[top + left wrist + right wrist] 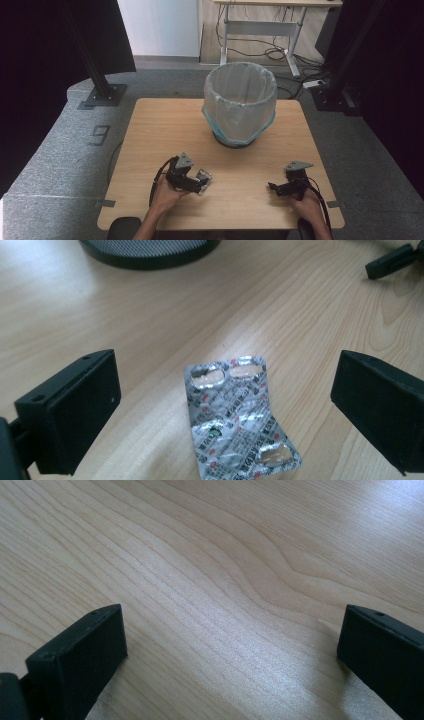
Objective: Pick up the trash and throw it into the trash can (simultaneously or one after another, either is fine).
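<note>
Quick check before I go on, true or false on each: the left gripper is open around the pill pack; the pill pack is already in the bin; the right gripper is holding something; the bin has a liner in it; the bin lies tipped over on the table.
1. The left gripper is open, with the pill pack between its jaws. True.
2. The pill pack is already in the bin. False: it lies on the table, in front of the bin.
3. The right gripper is holding something. False: its jaws stand wide apart over bare wood.
4. The bin has a liner in it. True: a thin bag is folded over its rim.
5. The bin lies tipped over. False: it stands upright.
</note>
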Available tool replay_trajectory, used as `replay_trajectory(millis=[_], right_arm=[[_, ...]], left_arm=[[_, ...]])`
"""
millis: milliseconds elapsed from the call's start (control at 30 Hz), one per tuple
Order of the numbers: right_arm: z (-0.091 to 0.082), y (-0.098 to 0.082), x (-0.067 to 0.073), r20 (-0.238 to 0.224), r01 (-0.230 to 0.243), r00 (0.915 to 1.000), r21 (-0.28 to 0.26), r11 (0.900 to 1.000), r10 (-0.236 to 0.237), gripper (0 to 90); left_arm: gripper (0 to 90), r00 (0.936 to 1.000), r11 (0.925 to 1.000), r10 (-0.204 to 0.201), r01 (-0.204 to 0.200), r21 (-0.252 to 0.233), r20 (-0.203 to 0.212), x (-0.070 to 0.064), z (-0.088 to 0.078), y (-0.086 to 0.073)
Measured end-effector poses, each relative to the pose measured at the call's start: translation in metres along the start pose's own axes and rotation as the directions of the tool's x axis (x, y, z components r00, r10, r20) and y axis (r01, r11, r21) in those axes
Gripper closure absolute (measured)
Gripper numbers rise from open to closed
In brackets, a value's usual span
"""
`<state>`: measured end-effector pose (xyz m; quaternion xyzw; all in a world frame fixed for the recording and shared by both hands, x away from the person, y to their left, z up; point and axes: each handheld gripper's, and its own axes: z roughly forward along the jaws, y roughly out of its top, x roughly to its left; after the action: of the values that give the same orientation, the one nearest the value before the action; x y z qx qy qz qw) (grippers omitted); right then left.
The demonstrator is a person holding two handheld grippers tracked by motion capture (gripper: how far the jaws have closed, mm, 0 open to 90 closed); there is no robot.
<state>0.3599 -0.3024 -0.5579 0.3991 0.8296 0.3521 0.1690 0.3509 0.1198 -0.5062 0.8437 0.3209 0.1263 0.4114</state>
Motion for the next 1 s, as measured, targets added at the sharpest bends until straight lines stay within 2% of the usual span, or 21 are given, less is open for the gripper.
replay_trajectory(millis=[333,667,833,900,1000], right_arm=[[0.0,0.0,0.0,0.0,0.001,1.0,0.0,1.0,-0.001,0.0],[0.0,0.0,0.0,0.0,-0.001,1.0,-0.001,1.0,0.001,0.0],[0.0,0.0,0.0,0.0,0.0,1.0,0.0,1.0,0.0,0.0],[0.0,0.0,0.0,0.0,0.0,1.0,0.0,1.0,0.0,0.0],[0.0,0.0,0.0,0.0,0.0,1.0,0.0,1.0,0.0,0.0]], left_arm=[[0.0,1.0,0.9994,-0.008,0.008,0.035,-0.003,-0.004,0.013,-0.014],[1.5,0.9996,0.9961,0.008,-0.006,0.088,-0.026,-0.008,0.025,-0.026],[6.1,0.9993,0.9938,0.017,-0.014,0.11,-0.033,-0.009,0.028,-0.03],[13.3,0.9991,0.993,0.023,-0.019,0.117,-0.035,-0.009,0.028,-0.031],[18.9,0.9986,0.9923,0.032,-0.026,0.121,-0.042,-0.009,0.028,-0.031]])
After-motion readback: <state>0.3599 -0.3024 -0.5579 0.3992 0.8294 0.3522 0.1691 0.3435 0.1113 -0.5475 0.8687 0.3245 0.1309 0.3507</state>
